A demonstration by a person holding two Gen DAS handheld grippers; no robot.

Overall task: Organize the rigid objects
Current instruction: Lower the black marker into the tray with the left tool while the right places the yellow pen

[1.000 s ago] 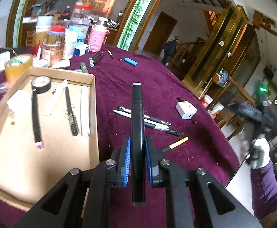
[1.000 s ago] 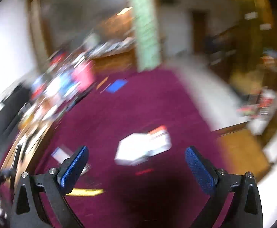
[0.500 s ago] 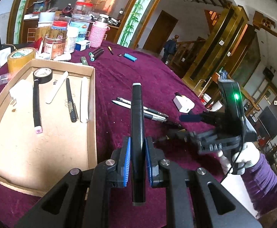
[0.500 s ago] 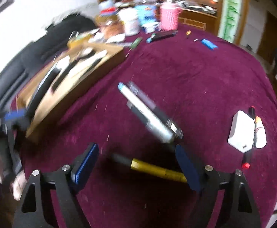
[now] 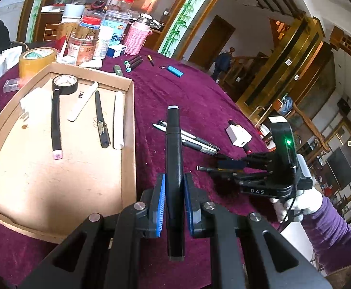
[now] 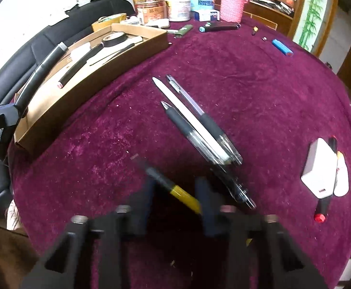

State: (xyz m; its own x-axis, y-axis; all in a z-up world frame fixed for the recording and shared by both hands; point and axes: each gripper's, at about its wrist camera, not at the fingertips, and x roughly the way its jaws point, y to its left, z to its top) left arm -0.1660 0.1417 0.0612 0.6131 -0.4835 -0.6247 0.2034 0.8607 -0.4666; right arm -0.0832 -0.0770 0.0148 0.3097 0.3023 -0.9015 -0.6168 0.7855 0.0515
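My left gripper [image 5: 174,187] is shut on a black marker [image 5: 173,144] that sticks up and forward, just right of the cardboard box [image 5: 129,125]. In the right wrist view the same marker [image 6: 43,72] shows at the far left, over the box [image 6: 103,72]. My right gripper [image 6: 175,192] points down at the purple cloth, its blurred jaws closing. A yellow and black pen [image 6: 182,195] lies slantwise between the pads, and both touch it. From the left wrist view, the right gripper [image 5: 220,166] is low on the cloth, held by a gloved hand [image 5: 293,204].
Three pens [image 6: 194,125] lie side by side just beyond the right gripper. A white charger [image 6: 320,168] and a red-tipped marker [image 6: 324,204] sit to the right. The box holds black tape [image 5: 64,84], pens and sticks. Jars [image 5: 86,43], tape roll [image 5: 37,60] and a blue lighter [image 5: 175,71] stand farther back.
The right gripper swung in and down onto the cloth and its jaws went from wide open to nearly together around the yellow pen. The left gripper stayed put with the marker.
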